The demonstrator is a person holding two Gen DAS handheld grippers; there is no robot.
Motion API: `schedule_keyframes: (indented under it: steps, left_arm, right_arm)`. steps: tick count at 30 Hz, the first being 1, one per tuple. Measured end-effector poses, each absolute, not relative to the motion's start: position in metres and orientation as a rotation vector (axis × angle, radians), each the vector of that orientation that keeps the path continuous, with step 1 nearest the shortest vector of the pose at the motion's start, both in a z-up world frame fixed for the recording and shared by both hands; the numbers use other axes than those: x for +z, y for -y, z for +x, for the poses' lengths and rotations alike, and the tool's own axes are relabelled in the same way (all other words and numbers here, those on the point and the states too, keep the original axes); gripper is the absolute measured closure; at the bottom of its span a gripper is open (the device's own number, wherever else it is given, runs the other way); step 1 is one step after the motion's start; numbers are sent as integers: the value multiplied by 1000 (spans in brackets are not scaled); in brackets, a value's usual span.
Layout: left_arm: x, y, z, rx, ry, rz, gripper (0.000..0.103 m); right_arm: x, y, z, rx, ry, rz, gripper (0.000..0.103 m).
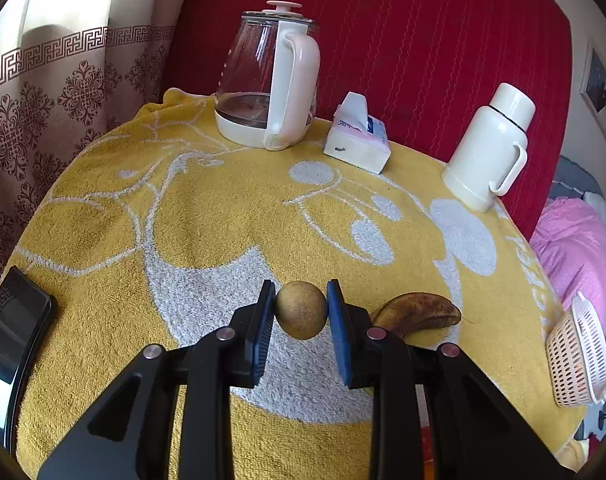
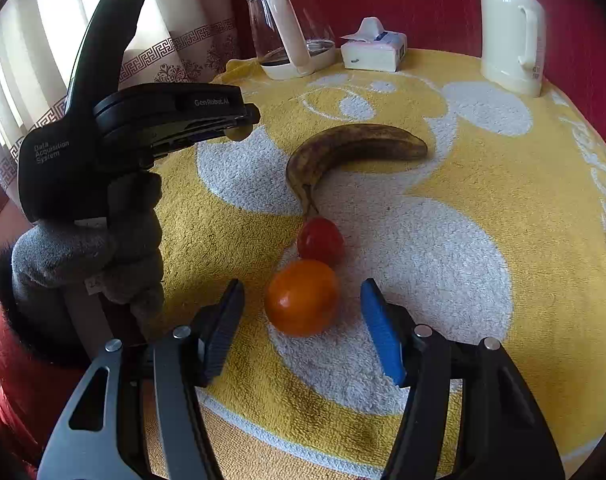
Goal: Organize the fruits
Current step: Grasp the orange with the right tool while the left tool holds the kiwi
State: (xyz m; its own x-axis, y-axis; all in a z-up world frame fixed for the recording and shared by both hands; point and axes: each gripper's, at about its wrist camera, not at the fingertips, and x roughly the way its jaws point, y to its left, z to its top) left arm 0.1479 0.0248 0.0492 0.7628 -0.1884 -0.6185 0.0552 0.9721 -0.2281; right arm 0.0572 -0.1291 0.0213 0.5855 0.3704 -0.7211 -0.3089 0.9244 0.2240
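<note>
My left gripper point(image 1: 301, 296) is shut on a small round brown fruit point(image 1: 301, 312), held just above the yellow towel point(image 1: 183, 208). A browned banana point(image 1: 419, 312) lies to its right. In the right wrist view an orange point(image 2: 302, 298) sits on the towel between the pads of my right gripper point(image 2: 301, 286). That gripper is open, with a gap on both sides of the orange. Just beyond the orange is a small red tomato point(image 2: 320, 240), then the banana point(image 2: 355, 142). A gloved hand point(image 2: 91, 248) holds the left gripper point(image 2: 239, 120) at the left.
A glass kettle point(image 1: 267, 80), a tissue pack point(image 1: 357, 136) and a white thermos point(image 1: 487, 148) stand along the far edge of the table. A pale slotted basket point(image 1: 579, 356) is at the right edge. A dark phone point(image 1: 11, 320) lies at the left edge.
</note>
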Motion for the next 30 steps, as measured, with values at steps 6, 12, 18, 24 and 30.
schedule_keyframes:
  steps: [6, 12, 18, 24, 30]
  left_arm:
    - [49, -24, 148, -137, -692, -201, 76]
    - [49, -21, 147, -141, -692, -193, 76]
    - [47, -21, 148, -145, -695, -191, 76]
    - [48, -19, 147, -152, -688, -183, 76]
    - [48, -17, 145, -154, -685, -175, 76]
  right_arm:
    - [15, 125, 64, 388, -888, 70, 57]
    - [15, 127, 63, 381, -883, 68, 64]
    - [16, 128, 56, 377, -874, 66, 64]
    - [19, 136, 52, 361, -867, 86, 64]
    - [21, 145, 45, 340, -857, 100, 64]
